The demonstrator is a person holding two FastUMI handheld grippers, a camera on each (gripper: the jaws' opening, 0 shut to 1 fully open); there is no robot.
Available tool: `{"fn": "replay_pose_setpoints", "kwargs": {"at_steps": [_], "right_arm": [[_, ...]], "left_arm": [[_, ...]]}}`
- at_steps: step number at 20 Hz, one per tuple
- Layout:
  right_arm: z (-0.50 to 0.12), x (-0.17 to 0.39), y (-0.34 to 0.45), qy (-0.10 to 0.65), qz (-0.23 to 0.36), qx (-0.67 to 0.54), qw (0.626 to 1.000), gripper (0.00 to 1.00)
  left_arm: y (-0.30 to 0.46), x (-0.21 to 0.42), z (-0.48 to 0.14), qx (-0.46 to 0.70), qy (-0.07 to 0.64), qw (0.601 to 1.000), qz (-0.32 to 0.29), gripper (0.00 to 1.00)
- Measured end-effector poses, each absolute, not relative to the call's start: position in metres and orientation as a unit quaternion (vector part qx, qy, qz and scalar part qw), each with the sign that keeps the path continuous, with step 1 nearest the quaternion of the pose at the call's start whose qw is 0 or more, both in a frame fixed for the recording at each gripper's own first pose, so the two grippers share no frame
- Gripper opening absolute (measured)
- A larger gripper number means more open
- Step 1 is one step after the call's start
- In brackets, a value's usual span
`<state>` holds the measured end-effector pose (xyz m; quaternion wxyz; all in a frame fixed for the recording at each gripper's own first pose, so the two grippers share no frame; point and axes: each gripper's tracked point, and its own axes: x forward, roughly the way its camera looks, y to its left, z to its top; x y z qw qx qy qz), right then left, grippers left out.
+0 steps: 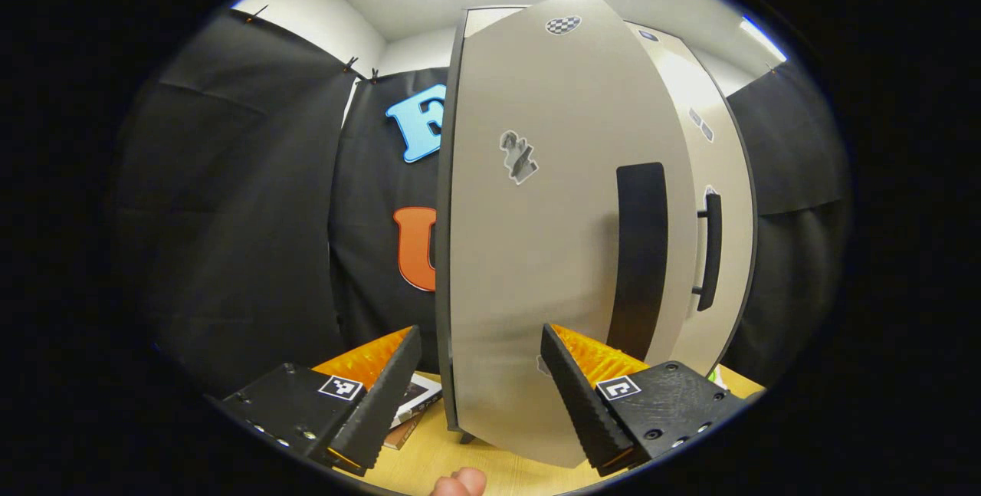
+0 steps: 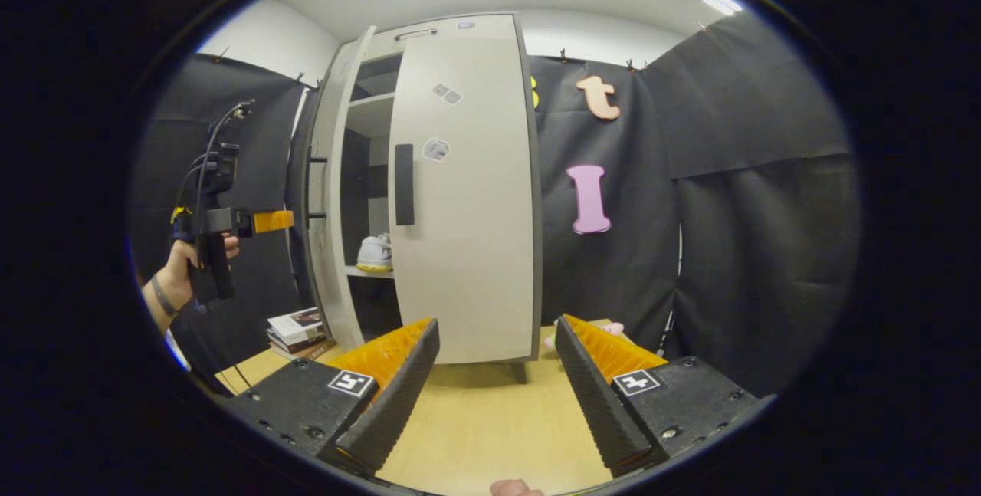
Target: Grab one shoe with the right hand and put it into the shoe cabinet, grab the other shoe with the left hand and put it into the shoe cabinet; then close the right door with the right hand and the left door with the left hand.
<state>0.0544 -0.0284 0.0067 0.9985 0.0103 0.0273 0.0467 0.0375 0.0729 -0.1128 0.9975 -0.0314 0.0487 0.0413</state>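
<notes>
Shoe (image 2: 375, 253) on cabinet shelf, right door (image 2: 462, 189) shut, left door (image 1: 552, 235) ajar — both hand-held grippers (image 1: 481, 396) (image 2: 497, 396) spread, empty.

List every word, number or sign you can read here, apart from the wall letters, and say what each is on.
None can be read as text.
On the right door, the small stickers: too blurred to read.
On the left door, the grey sticker: no legible words.
On the books: the covers are too small to read.
On the right gripper, the square marker: a black-and-white pattern, not words.
</notes>
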Motion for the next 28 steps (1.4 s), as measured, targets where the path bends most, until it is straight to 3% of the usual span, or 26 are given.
{"fn": "replay_pose_setpoints", "kwargs": {"at_steps": [14,28], "right_arm": [[-0.006,0.056,-0.024,0.033,0.042,0.038,0.998,0.98],[0.01,0.028,0.009,0.011,0.068,0.023,0.997,0.96]], "left_arm": [[-0.042,-0.107,-0.146,-0.059,0.059,0.995,-0.057,0.95],[-0.014,-0.137,-0.167,-0.054,0.061,0.997,0.004,0.95]]}}
